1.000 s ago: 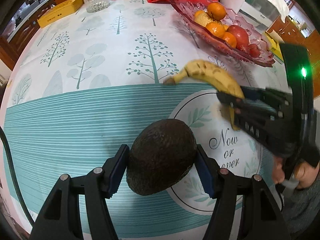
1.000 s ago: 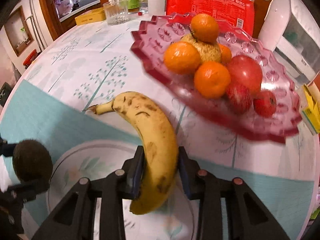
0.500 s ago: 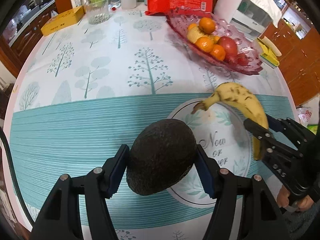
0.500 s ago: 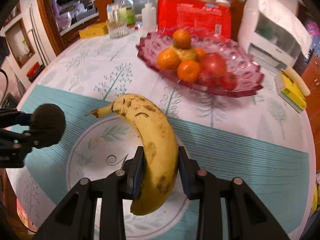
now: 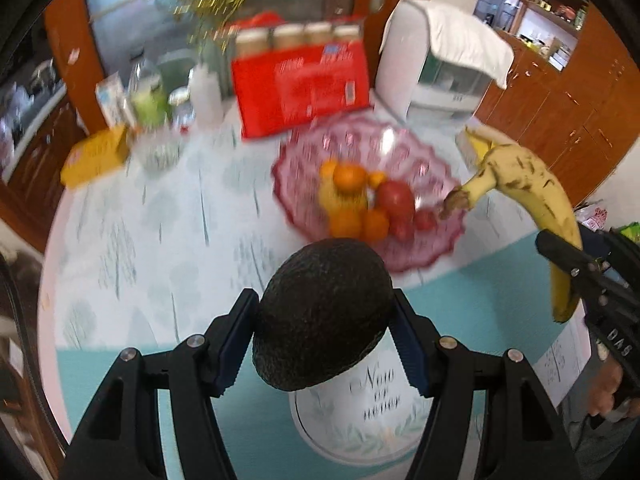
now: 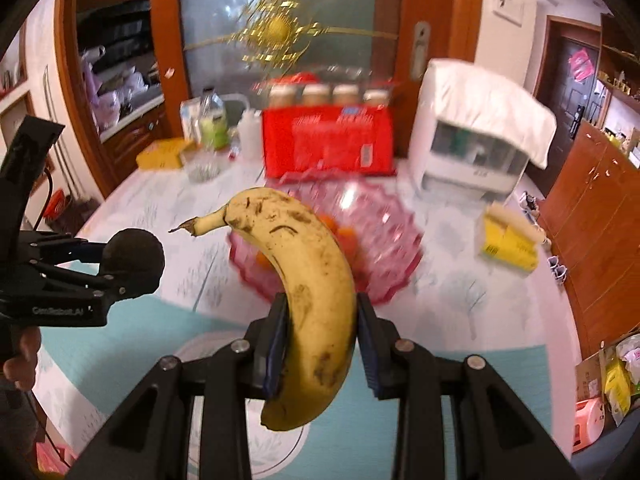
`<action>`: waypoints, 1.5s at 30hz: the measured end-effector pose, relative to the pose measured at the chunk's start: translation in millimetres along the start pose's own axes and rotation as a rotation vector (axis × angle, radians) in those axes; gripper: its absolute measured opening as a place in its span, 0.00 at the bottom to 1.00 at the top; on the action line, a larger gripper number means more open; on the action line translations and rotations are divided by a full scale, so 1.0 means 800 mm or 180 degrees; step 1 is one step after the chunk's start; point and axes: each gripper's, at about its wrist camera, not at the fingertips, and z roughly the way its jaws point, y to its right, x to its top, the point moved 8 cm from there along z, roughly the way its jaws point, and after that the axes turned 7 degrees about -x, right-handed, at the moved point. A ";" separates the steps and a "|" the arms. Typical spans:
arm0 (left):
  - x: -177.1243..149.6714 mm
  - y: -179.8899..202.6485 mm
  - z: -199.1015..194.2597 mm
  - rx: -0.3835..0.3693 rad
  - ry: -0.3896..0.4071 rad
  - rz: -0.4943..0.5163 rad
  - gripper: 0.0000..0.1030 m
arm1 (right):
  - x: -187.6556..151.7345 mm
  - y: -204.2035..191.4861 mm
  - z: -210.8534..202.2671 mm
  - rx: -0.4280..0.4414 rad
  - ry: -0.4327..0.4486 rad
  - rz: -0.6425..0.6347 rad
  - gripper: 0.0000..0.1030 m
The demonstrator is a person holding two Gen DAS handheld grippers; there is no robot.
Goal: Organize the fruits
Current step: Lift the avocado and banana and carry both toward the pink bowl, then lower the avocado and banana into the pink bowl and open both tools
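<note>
My left gripper [image 5: 324, 344] is shut on a dark, rough avocado [image 5: 322, 312] and holds it high over the table. My right gripper [image 6: 322, 340] is shut on a spotted yellow banana [image 6: 310, 280], stem pointing up and left. Beyond both stands a pink glass fruit bowl [image 5: 416, 160] with oranges [image 5: 350, 176] and red fruits [image 5: 394, 200] inside. The banana [image 5: 532, 196] and right gripper [image 5: 576, 268] show at the right of the left wrist view. The avocado [image 6: 134, 260] and left gripper [image 6: 116, 264] show at the left of the right wrist view, where the bowl [image 6: 384, 236] sits partly behind the banana.
The tablecloth [image 5: 140, 240] has a tree print and a teal band with a round emblem [image 5: 360, 412]. At the table's back stand a red package [image 5: 304, 88], a white appliance [image 5: 436, 64], bottles [image 5: 150, 100], a glass and a yellow box [image 5: 98, 156]. A yellow carton [image 6: 508, 240] lies at right.
Both grippers have risen well above the table with their fruits still held. The view has tilted up, so the bowl now lies directly ahead and the room behind shows.
</note>
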 end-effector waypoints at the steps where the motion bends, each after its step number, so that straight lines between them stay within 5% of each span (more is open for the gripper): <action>1: 0.016 0.002 -0.003 0.0016 0.0029 0.0052 0.62 | 0.016 0.009 -0.001 -0.0007 0.0022 0.0020 0.32; 7: 0.096 -0.005 0.000 0.0088 0.0140 0.0097 0.62 | 0.085 0.048 0.019 -0.0101 0.0044 0.0101 0.32; 14: 0.149 -0.027 0.058 0.0174 0.0070 -0.0014 0.62 | 0.120 0.072 0.101 -0.0070 -0.0157 0.0245 0.32; 27: 0.141 -0.048 0.220 0.0157 -0.0370 -0.0334 0.62 | 0.059 0.059 0.272 0.0093 -0.0812 0.0361 0.32; 34: 0.164 -0.035 0.239 0.0030 -0.0244 -0.0312 0.54 | 0.033 0.064 0.316 0.0147 -0.1036 0.0441 0.33; 38: 0.172 -0.020 0.249 0.0232 -0.0186 -0.0063 0.55 | 0.025 0.060 0.328 0.0156 -0.1082 0.0397 0.33; 45: 0.169 -0.018 0.253 0.0258 -0.0214 -0.0008 0.68 | 0.023 0.059 0.338 0.0216 -0.1096 0.0498 0.33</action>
